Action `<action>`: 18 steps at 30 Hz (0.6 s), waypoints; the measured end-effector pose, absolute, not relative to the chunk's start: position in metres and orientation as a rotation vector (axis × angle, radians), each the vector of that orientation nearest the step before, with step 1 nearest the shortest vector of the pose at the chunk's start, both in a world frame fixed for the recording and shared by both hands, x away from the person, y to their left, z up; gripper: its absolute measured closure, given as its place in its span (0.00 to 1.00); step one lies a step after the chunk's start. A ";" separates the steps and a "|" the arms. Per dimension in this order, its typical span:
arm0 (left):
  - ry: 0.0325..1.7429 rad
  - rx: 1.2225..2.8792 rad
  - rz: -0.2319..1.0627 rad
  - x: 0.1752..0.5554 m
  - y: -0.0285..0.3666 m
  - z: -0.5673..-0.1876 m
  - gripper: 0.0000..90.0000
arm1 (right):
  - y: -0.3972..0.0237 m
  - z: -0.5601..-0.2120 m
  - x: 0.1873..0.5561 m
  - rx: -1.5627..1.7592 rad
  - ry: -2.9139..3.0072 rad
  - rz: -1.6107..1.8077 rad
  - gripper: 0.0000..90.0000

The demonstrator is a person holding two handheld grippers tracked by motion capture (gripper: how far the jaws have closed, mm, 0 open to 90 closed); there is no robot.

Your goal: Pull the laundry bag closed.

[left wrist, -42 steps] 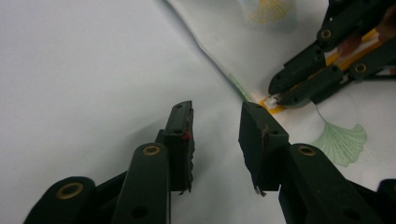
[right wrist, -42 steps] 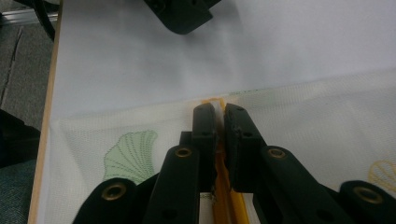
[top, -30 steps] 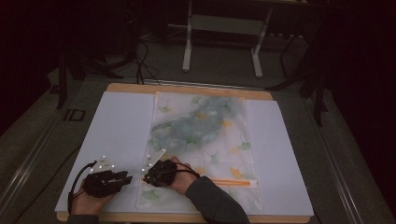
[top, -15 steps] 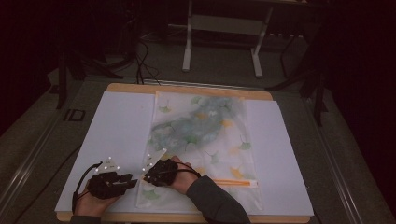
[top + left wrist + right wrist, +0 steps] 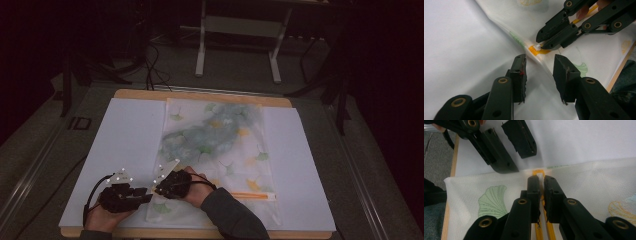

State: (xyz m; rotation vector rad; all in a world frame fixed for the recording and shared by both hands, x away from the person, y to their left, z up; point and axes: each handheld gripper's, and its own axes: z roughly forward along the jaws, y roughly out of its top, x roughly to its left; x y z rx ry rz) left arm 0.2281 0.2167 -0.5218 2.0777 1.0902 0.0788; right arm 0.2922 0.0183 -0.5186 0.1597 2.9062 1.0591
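My right gripper (image 5: 541, 178) was clenched on the white zipper pull (image 5: 537, 46) at the near-left corner of the mesh laundry bag (image 5: 220, 145). My left gripper (image 5: 540, 66) had just been opening, jaws wide over that bag's edge, nothing pinched between them. Bag lay flat on the white sheet (image 5: 125, 135), mid-table.
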 end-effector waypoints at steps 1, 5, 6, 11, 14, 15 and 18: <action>1.090 2.079 0.077 0.228 0.216 -0.522 0.69 | 0.018 -0.518 0.292 0.155 2.905 1.056 0.93; 1.088 2.094 0.055 0.231 0.212 -0.525 0.69 | 0.018 -0.517 0.292 0.154 2.899 1.060 0.93; 1.091 2.098 0.049 0.231 0.210 -0.525 0.69 | 0.018 -0.516 0.292 0.153 2.897 1.060 0.93; 1.093 2.111 0.022 0.236 0.205 -0.529 0.70 | 0.017 -0.513 0.291 0.152 2.891 1.056 0.93; 1.086 2.111 0.002 0.238 0.205 -0.530 0.71 | 0.015 -0.512 0.291 0.143 2.890 1.051 0.93; 1.083 2.108 -0.007 0.238 0.205 -0.531 0.72 | 0.015 -0.512 0.291 0.144 2.892 1.052 0.93; 1.075 2.113 -0.017 0.241 0.202 -0.532 0.72 | 0.014 -0.510 0.292 0.136 2.890 1.049 0.93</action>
